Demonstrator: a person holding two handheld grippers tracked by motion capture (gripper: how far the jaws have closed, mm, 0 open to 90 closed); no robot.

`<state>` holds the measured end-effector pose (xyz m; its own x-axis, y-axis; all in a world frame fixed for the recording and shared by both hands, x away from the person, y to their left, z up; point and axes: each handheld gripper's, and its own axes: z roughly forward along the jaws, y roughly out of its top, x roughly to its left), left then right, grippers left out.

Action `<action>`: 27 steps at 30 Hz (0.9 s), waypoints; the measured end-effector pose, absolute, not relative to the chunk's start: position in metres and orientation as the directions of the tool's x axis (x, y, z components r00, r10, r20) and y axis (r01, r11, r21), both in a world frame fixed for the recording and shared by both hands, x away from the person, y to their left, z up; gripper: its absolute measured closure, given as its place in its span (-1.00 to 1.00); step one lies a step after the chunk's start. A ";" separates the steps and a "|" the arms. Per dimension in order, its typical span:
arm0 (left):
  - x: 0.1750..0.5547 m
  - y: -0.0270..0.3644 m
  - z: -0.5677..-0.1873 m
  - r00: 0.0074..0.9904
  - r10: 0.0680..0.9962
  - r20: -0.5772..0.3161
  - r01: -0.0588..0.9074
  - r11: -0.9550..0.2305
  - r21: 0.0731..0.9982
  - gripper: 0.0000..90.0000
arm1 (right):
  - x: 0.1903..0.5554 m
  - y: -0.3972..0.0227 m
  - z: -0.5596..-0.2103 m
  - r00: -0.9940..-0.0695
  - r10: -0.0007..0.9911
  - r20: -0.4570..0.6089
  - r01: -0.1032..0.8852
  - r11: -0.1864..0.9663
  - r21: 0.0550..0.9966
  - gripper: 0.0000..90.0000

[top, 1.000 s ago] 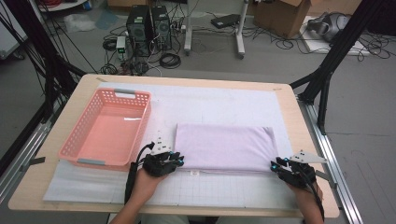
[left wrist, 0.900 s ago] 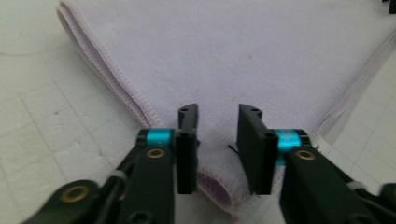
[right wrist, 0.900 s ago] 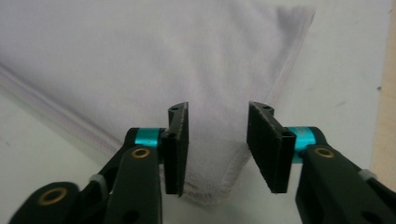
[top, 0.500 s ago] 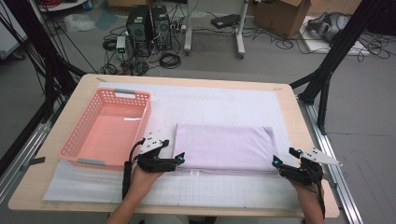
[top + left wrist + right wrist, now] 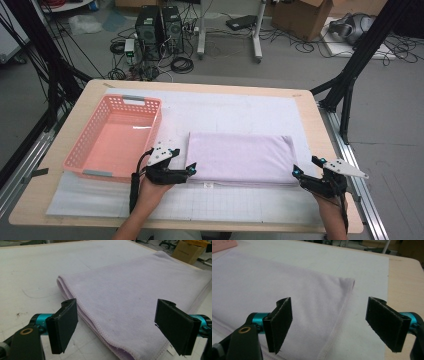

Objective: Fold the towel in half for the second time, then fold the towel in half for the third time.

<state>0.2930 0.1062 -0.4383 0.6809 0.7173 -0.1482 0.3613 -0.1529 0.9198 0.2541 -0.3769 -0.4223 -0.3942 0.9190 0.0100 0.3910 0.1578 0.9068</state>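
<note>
1. High view: the left gripper [image 5: 191, 168] and right gripper [image 5: 296, 173] are seen spread wide, their jaws having just been opening, each just off a near corner of one folded lilac towel [image 5: 240, 157]; nothing is pinched. One pink basket [image 5: 80, 160] stands beside the left gripper, on one white mat [image 5: 240, 112].
2. Left gripper view: the towel's [image 5: 130, 295] corner is seen between the spread, untouching jaws.
3. Right gripper view: the towel's [image 5: 287, 287] hemmed edge lies between the parted jaws, unheld.
</note>
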 end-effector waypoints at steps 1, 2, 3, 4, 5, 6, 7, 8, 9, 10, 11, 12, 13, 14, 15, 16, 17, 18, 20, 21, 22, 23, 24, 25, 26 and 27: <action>0.293 0.106 -0.438 0.680 0.719 -0.148 0.362 -0.153 0.920 -0.57 | 0.255 -0.377 -0.422 -0.394 0.919 0.012 0.390 0.156 0.908 -0.55; 0.293 0.106 -0.438 0.679 0.719 -0.150 0.363 -0.152 0.919 -0.57 | 0.255 -0.377 -0.422 -0.394 0.919 0.013 0.392 0.155 0.907 -0.55; 0.293 0.106 -0.438 0.679 0.719 -0.150 0.363 -0.152 0.919 -0.57 | 0.255 -0.377 -0.423 -0.394 0.919 0.013 0.395 0.157 0.905 -0.55; 0.292 0.106 -0.438 0.678 0.719 -0.151 0.365 -0.151 0.919 -0.57 | 0.255 -0.376 -0.423 -0.396 0.918 0.012 0.395 0.159 0.905 -0.55; 0.292 0.106 -0.439 0.680 0.717 -0.154 0.367 -0.151 0.918 -0.57 | 0.255 -0.376 -0.423 -0.397 0.918 0.011 0.396 0.161 0.904 -0.55; 0.293 0.106 -0.439 0.682 0.715 -0.153 0.368 -0.155 0.917 -0.57 | 0.254 -0.376 -0.423 -0.400 0.917 0.008 0.399 0.166 0.902 -0.55; 0.293 0.105 -0.439 0.683 0.714 -0.156 0.373 -0.157 0.915 -0.57 | 0.254 -0.376 -0.423 -0.401 0.916 0.008 0.399 0.166 0.902 -0.55; 0.293 0.105 -0.439 0.683 0.714 -0.157 0.375 -0.158 0.913 -0.57 | 0.254 -0.376 -0.423 -0.403 0.915 0.008 0.398 0.167 0.902 -0.54; 0.292 0.104 -0.440 0.681 0.714 -0.161 0.381 -0.159 0.911 -0.57 | 0.254 -0.376 -0.423 -0.401 0.916 0.010 0.399 0.165 0.902 -0.55; 0.292 0.104 -0.440 0.681 0.714 -0.161 0.381 -0.159 0.911 -0.57 | 0.254 -0.376 -0.423 -0.401 0.916 0.012 0.402 0.164 0.901 -0.55; 0.292 0.103 -0.440 0.677 0.717 -0.164 0.392 -0.163 0.905 -0.57 | 0.254 -0.375 -0.424 -0.402 0.916 0.013 0.402 0.164 0.901 -0.54; 0.292 0.103 -0.440 0.677 0.717 -0.164 0.392 -0.163 0.905 -0.57 | 0.254 -0.375 -0.424 -0.406 0.914 0.012 0.402 0.167 0.900 -0.55; 0.290 0.102 -0.441 0.681 0.714 -0.163 0.394 -0.169 0.903 -0.57 | 0.254 -0.374 -0.424 -0.410 0.912 0.011 0.404 0.171 0.899 -0.55; 0.290 0.102 -0.440 0.680 0.716 -0.159 0.392 -0.171 0.904 -0.58 | 0.254 -0.374 -0.424 -0.415 0.910 0.004 0.402 0.180 0.898 -0.54; 0.290 0.102 -0.440 0.680 0.716 -0.159 0.392 -0.171 0.904 -0.58 | 0.254 -0.374 -0.424 -0.415 0.910 0.004 0.402 0.180 0.898 -0.54; 0.289 0.102 -0.440 0.672 0.723 -0.159 0.394 -0.168 0.903 -0.58 | 0.255 -0.373 -0.424 -0.420 0.907 0.001 0.406 0.187 0.895 -0.54; 0.289 0.102 -0.440 0.668 0.726 -0.162 0.400 -0.168 0.901 -0.58 | 0.255 -0.372 -0.424 -0.422 0.907 0.002 0.410 0.188 0.893 -0.55; 0.288 0.102 -0.440 0.664 0.730 -0.163 0.404 -0.167 0.899 -0.58 | 0.255 -0.372 -0.424 -0.424 0.906 0.007 0.410 0.185 0.893 -0.55; 0.287 0.101 -0.441 0.665 0.729 -0.164 0.415 -0.177 0.893 -0.59 | 0.254 -0.372 -0.424 -0.430 0.903 0.006 0.408 0.188 0.894 -0.55; 0.287 0.101 -0.442 0.660 0.734 -0.160 0.422 -0.186 0.887 -0.58 | 0.254 -0.372 -0.424 -0.432 0.902 0.005 0.408 0.190 0.893 -0.55; 0.287 0.100 -0.443 0.651 0.741 -0.164 0.431 -0.182 0.884 -0.57 | 0.255 -0.371 -0.424 -0.436 0.900 0.013 0.413 0.188 0.891 -0.55; 0.287 0.100 -0.444 0.651 0.741 -0.166 0.438 -0.188 0.879 -0.57 | 0.255 -0.371 -0.424 -0.436 0.900 0.013 0.413 0.188 0.891 -0.55; 0.288 0.099 -0.444 0.652 0.740 -0.166 0.444 -0.195 0.874 -0.55 | 0.256 -0.371 -0.424 -0.442 0.897 0.008 0.413 0.195 0.890 -0.55; 0.288 0.099 -0.444 0.652 0.741 -0.160 0.446 -0.204 0.872 -0.51 | 0.257 -0.370 -0.424 -0.447 0.895 0.006 0.413 0.200 0.889 -0.56; 0.288 0.098 -0.445 0.648 0.744 -0.165 0.453 -0.202 0.868 -0.50 | 0.258 -0.368 -0.424 -0.457 0.889 0.007 0.414 0.206 0.887 -0.57; 0.288 0.097 -0.446 0.644 0.748 -0.161 0.463 -0.214 0.860 -0.49 | 0.259 -0.367 -0.424 -0.460 0.888 0.004 0.411 0.209 0.887 -0.57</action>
